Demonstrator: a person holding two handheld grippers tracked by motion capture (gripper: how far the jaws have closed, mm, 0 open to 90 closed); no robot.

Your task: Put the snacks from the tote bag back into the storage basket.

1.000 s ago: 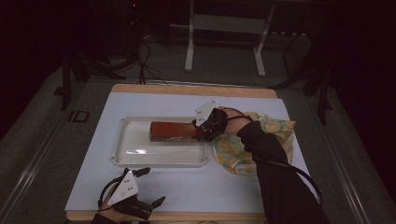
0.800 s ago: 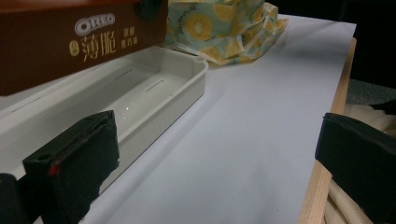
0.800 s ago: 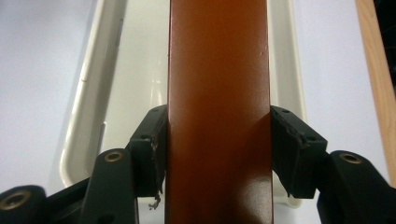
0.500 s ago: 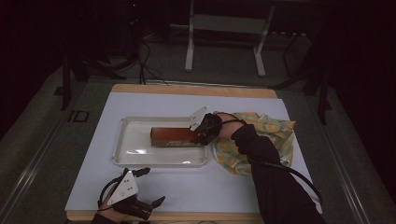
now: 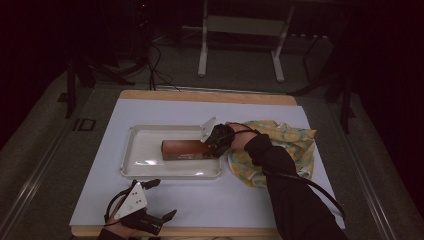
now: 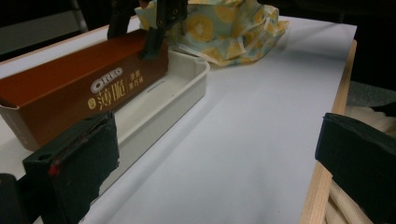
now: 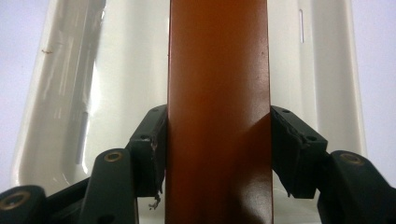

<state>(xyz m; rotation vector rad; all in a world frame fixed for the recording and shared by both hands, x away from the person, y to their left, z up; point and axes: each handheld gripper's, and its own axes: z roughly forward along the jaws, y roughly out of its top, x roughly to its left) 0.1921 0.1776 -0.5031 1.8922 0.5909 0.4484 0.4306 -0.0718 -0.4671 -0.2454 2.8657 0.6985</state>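
Over the tray (image 5: 135, 167), my right gripper (image 5: 212, 145) pinches the box (image 5: 182, 149) by its end. I'd keep it level and lower gently. Left gripper (image 5: 145, 210) rests spread near the table's edge

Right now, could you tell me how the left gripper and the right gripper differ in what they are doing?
The right gripper is shut on the brown Oreo box over the white tray; the left gripper is open and holds nothing. The right gripper reaches out over the tray's right end, beside the yellow patterned cloth; the left gripper sits near the table's front edge, away from the tray. Both are hand-held with two black jaws.
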